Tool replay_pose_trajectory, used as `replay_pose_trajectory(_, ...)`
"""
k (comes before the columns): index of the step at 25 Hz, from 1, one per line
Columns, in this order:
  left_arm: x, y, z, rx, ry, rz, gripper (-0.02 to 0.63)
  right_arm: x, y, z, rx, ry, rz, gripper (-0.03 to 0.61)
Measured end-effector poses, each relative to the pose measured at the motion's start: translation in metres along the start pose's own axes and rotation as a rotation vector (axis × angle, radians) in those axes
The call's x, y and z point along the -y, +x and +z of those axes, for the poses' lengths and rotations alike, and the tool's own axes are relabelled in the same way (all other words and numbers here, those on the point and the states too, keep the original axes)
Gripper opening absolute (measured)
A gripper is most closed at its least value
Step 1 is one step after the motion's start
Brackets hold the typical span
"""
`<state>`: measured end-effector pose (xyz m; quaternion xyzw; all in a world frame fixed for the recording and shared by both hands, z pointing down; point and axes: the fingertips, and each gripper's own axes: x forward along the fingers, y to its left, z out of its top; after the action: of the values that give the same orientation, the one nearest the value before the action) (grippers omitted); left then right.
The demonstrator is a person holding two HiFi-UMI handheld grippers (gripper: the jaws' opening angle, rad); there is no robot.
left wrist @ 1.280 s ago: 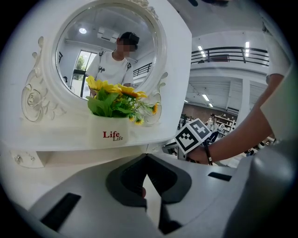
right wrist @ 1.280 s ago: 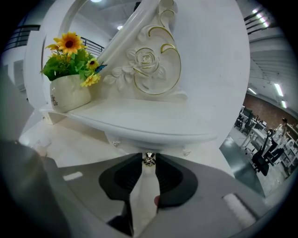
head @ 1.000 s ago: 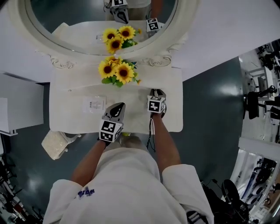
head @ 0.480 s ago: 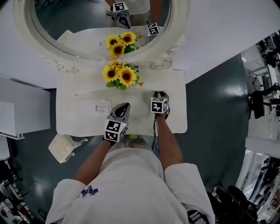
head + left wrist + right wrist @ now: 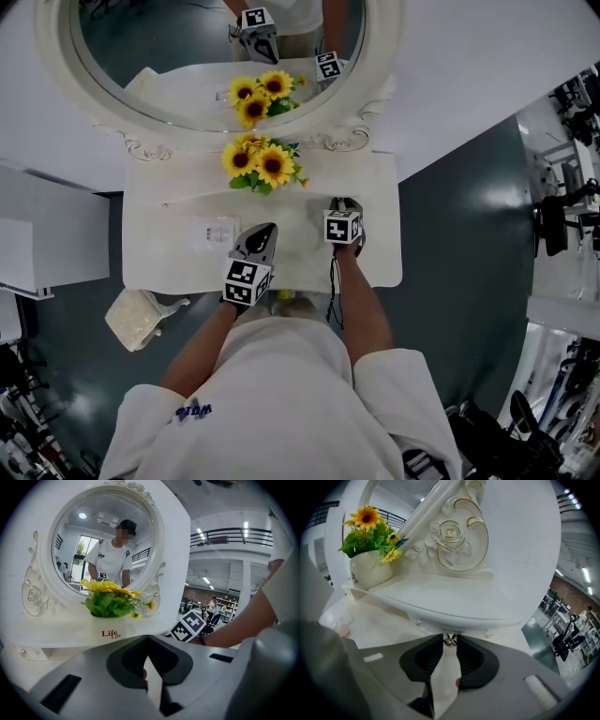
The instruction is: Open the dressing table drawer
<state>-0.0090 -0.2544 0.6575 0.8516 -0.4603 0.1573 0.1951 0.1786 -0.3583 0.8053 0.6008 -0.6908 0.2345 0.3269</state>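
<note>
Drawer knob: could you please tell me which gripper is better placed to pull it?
Right: the right gripper grips the knob between its jaw tips; the left gripper is shut and empty.

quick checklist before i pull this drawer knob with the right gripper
1. Right gripper on the knob: ok, jaws closed on it.
2. Grip depth: not ok, only the jaw tips hold the knob; it may slip.
3. Left gripper out of the way: ok, shut, empty, apart from the knob.
4. Flower pot away from the pull: ok, up on the shelf, off to one side.
5. Drawer front free to slide: cannot tell, hidden under the shelf.
</note>
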Motion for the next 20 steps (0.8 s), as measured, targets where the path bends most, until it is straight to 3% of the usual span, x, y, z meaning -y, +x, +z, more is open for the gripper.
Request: replay_pose_trajectory(20, 0.004, -0.0049, -0.0054, -0.007, 0.001, 0.0, 0.008, -0.0006, -0.0022, -0.0052, -0.039, 0.003, 0.015, 0.1)
